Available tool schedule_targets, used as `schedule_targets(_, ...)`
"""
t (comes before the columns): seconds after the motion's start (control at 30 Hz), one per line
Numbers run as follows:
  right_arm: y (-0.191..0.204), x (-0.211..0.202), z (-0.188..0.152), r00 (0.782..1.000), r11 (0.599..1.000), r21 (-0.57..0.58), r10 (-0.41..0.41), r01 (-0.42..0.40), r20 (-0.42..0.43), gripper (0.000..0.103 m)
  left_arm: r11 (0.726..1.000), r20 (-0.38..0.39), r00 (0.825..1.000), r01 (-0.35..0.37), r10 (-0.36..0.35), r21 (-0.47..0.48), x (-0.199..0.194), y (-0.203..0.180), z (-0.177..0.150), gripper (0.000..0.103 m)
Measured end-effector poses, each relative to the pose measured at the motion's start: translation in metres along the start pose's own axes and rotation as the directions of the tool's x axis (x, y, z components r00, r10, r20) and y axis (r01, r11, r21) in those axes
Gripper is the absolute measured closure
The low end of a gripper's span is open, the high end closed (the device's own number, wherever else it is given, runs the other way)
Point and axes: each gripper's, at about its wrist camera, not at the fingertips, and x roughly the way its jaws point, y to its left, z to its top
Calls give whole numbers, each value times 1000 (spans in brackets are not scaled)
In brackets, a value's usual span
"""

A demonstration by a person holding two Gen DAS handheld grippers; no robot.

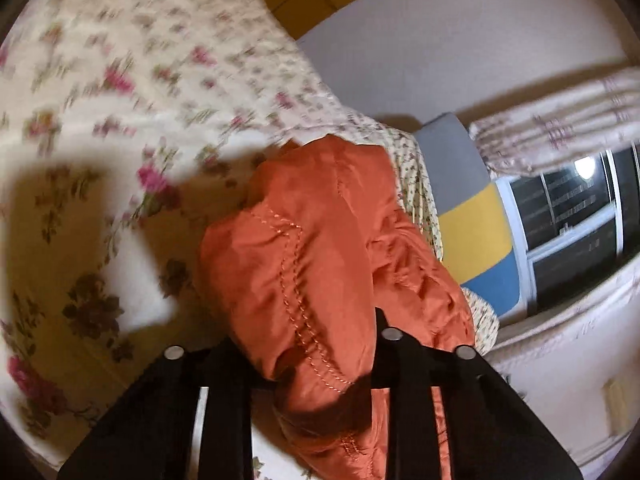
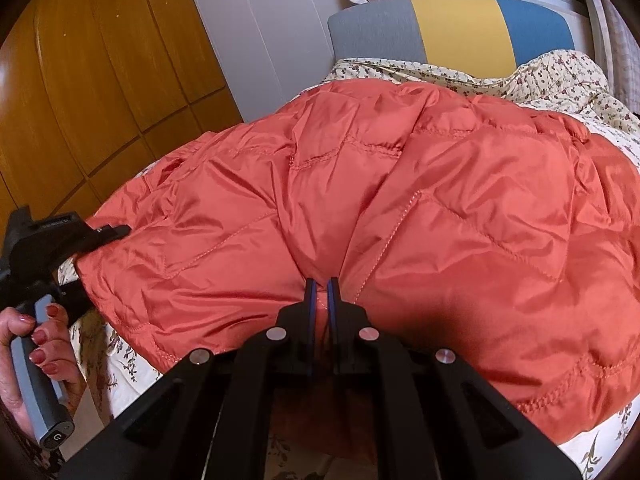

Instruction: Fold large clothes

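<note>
An orange quilted puffer jacket [image 2: 400, 208] lies spread across the floral bed. My right gripper [image 2: 322, 292] is shut on a pinch of its near edge, blue pads close together. In the left wrist view a bunched part of the jacket [image 1: 320, 248] drapes over and between my left gripper's [image 1: 316, 364] black fingers, which are shut on it; the fingertips are hidden by cloth. The left gripper also shows in the right wrist view [image 2: 108, 234] at the jacket's left edge, held by a hand [image 2: 44, 340].
The floral bedsheet [image 1: 120, 100] covers the bed. A grey, yellow and blue headboard [image 2: 460, 28] stands at the far end under a window [image 1: 572, 216] with curtains. A wooden wardrobe [image 2: 100, 80] is to the left.
</note>
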Motion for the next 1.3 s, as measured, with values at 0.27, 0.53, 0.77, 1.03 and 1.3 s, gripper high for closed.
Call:
schedule_targets(0.27, -9, 1, 1, 1000, 999, 33, 22, -22, -8, 99, 932, 101, 994, 6, -46, 362, -34, -81, -20, 82)
schedule_targets(0.53, -18, 2, 5, 999, 996, 74, 48, -46, -19, 99, 838, 74, 984, 98, -162, 537, -52, -145, -52, 82)
schedule_targets(0.77, -36, -22, 12, 990, 981, 135, 144, -141, -9, 86, 730, 46, 975, 132, -219, 671, -52, -190, -85, 82)
schedule_targets(1.03, -94, -96, 8, 989, 979, 189, -94, 72, 111, 68, 667, 56, 977, 97, -204, 739, -49, -207, -102, 82)
schedule_targets(1.3, -142, -105, -6, 983, 950, 281, -162, 132, 84, 74, 587, 45, 978, 86, -206, 805, -45, -226, -130, 82)
